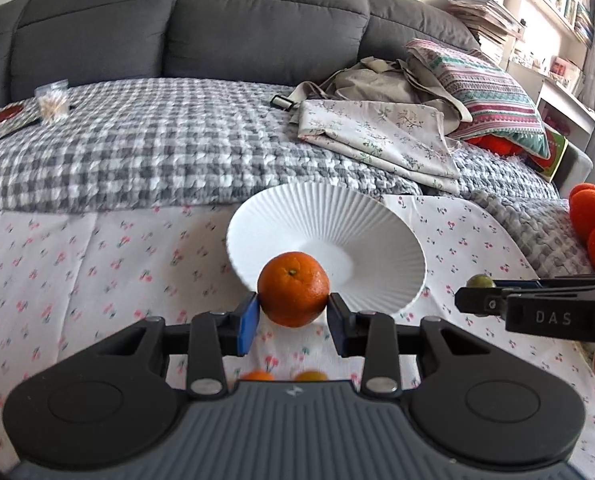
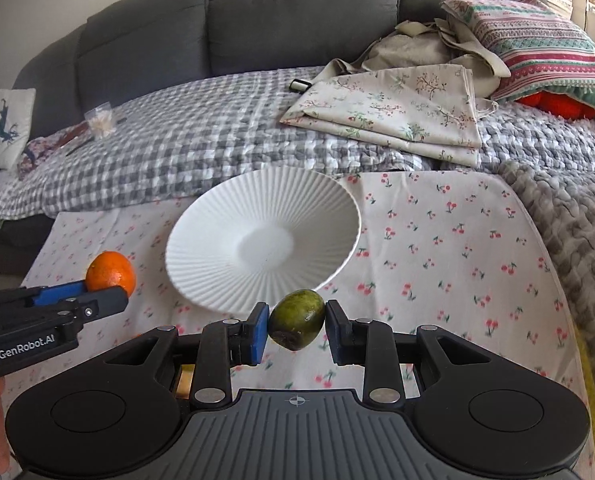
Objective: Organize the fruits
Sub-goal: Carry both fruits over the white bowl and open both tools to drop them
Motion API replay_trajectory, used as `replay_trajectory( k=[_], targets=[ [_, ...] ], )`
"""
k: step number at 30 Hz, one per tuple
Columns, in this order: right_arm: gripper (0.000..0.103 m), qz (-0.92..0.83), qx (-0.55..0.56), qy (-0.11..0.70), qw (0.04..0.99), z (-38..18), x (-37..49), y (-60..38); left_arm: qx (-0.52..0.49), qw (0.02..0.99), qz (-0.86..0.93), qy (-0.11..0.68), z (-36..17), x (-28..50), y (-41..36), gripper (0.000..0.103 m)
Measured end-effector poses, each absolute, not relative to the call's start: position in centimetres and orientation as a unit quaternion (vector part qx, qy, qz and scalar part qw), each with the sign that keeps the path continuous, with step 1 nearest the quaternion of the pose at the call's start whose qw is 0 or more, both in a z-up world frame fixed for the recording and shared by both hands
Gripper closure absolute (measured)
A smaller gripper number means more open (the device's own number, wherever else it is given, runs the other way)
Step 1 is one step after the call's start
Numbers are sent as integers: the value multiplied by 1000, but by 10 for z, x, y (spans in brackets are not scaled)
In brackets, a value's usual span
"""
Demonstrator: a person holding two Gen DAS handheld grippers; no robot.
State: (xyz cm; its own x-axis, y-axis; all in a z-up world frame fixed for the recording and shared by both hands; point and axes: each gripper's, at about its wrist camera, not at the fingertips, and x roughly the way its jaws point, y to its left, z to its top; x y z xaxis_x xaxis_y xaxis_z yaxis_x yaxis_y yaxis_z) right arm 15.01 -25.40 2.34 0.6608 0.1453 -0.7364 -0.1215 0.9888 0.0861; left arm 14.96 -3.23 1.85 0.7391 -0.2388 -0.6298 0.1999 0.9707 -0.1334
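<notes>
The left gripper [image 1: 293,314] is clamped on an orange [image 1: 293,289], blue pad on one side and black pad on the other, the fruit lifted clear of the cherry-print cloth [image 1: 97,264]. The right gripper [image 2: 296,322] grips a small green fruit [image 2: 296,319], probably a lime or unripe citrus, its long axis tilted slightly across the jaws. Both carried fruits hang just short of the near rim of the white ribbed plate [image 2: 225,256], which lies straight ahead of each gripper and holds nothing yet. From the right wrist view the orange sits off to the left of the plate, so the green fruit looks the nearer of the two to the plate's well; I judge the right hand has the shorter forward reach. Two more orange fruits [image 1: 283,376] peek out on the cloth under the left gripper. Beyond the plate lie a grey checked blanket [image 1: 157,152], folded floral fabric [image 1: 377,136], a striped cushion [image 1: 485,92] and the grey sofa back [image 1: 177,20].
</notes>
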Motion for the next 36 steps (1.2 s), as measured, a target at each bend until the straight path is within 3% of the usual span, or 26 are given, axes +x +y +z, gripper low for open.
replay_trajectory(
  k=[27, 32, 36],
  targets=[
    [73, 94, -1, 411, 907, -30, 215, -236, 41, 922, -146, 357, -37, 214, -64, 66],
    [71, 89, 9, 405, 910, -21, 212, -241, 27, 924, -144, 352, -27, 211, -59, 55],
    [65, 83, 29, 398, 913, -9, 207, -251, 20, 927, -141, 346, -17, 206, -53, 51]
  ],
)
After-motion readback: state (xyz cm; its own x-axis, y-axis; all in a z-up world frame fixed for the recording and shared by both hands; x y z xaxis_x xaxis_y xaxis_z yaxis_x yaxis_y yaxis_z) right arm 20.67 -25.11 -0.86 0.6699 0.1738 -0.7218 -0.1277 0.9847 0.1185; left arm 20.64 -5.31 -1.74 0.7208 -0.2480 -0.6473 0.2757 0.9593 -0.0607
